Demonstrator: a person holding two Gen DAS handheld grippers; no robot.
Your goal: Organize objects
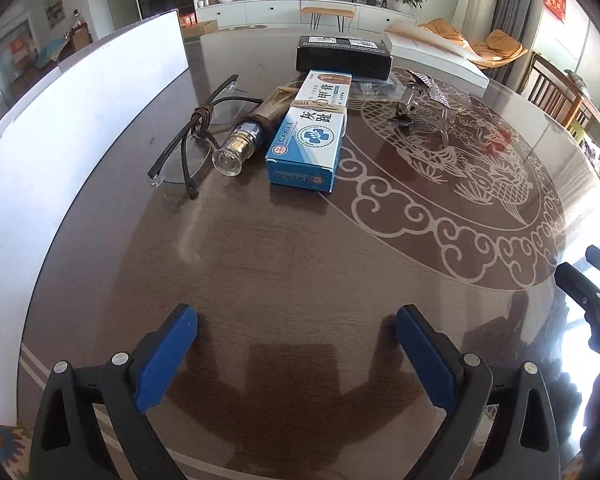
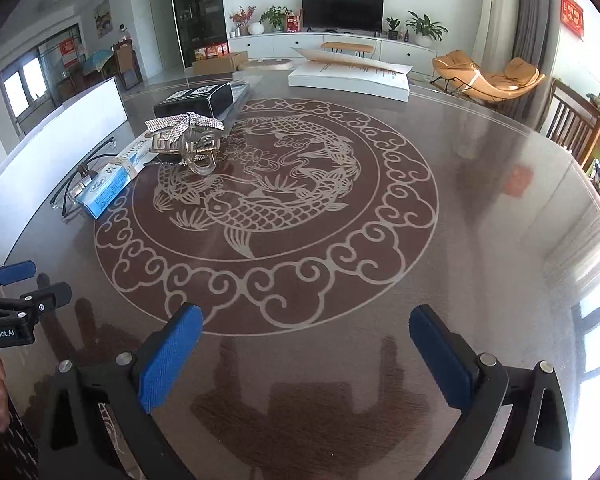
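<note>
**Sorting not yet begun: both tools wide and holding nothing**

The blue-and-white box (image 1: 306, 136) serves as landmark. Just to its left lies a small glass bottle (image 1: 240, 146), seemingly touching it; further left lie the spectacles (image 1: 198, 140), arms folded, with a cord knotted round them. Behind the box stands a black box (image 1: 344, 58); to its right sits a sparkling hair claw (image 1: 424, 102), near but apart. A large white box (image 2: 350, 78) lies well beyond it.

All lie loose on the counter (image 1: 300, 248), so I judge nothing is arranged yet and the whole job remains.

The left tool (image 1: 296, 322) hangs in front of the blue-and-white box, jaws wide, empty. The right tool (image 2: 306, 324) hangs over the fish pattern, well to the right, likewise wide and empty.

The left view alone shows the bottle and spectacles clearly; the right view shows the counter's bare right side.
</note>
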